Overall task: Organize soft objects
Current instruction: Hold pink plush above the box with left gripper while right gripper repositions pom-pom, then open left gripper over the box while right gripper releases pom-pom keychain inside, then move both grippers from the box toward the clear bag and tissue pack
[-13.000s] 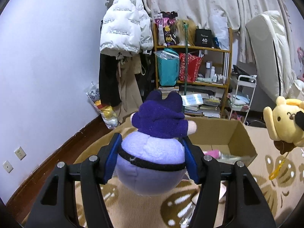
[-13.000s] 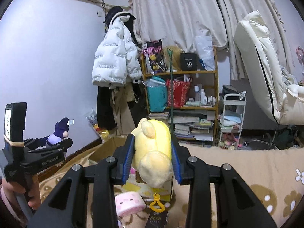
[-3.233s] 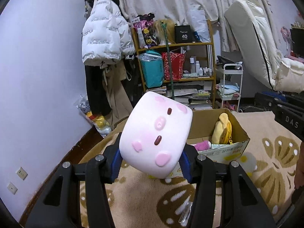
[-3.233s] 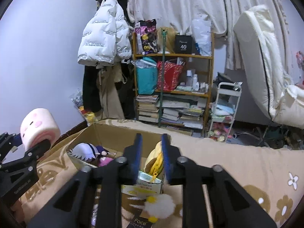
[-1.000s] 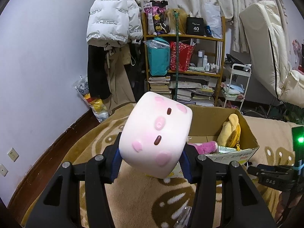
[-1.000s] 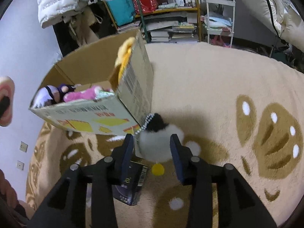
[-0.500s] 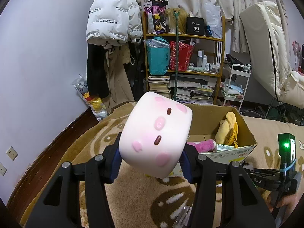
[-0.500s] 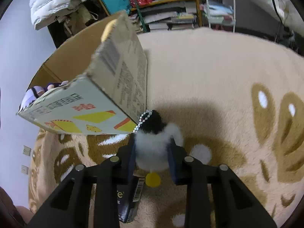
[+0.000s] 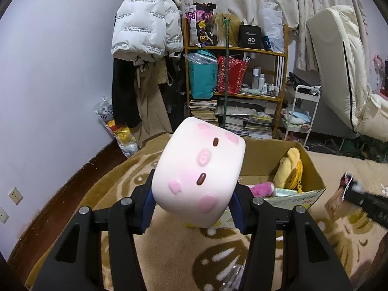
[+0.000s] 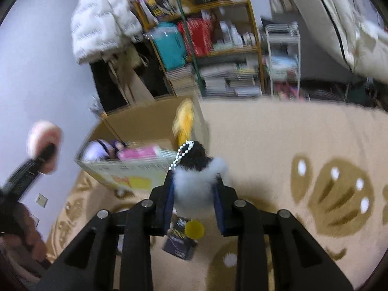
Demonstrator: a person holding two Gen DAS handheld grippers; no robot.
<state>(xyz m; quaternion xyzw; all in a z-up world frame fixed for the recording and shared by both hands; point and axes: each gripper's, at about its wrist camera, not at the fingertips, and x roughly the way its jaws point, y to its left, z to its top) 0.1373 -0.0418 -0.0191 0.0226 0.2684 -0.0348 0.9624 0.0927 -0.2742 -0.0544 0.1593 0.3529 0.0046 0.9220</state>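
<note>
The left gripper (image 9: pixel 191 203) has its jaws clenched on the pink pig cushion (image 9: pixel 200 178), near the cardboard box (image 9: pixel 312 169). The right gripper (image 10: pixel 195 201) jaws, which were just closing, grasp the white fluffy keychain toy (image 10: pixel 196 184) above the rug (image 10: pixel 303 140).

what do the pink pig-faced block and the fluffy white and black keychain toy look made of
Pink pig-faced block: likely squishy foam, smooth matte skin with no visible fibres. Fluffy white and black keychain toy: plush faux fur, wispy fuzzy edges; its bead chain looks like white plastic or metal.

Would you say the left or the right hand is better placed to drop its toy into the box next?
Probably the left: its gripper holds the pink plush up facing the box, steady. The right gripper, clamped on the fluffy toy, sits beside the box's corner.
</note>
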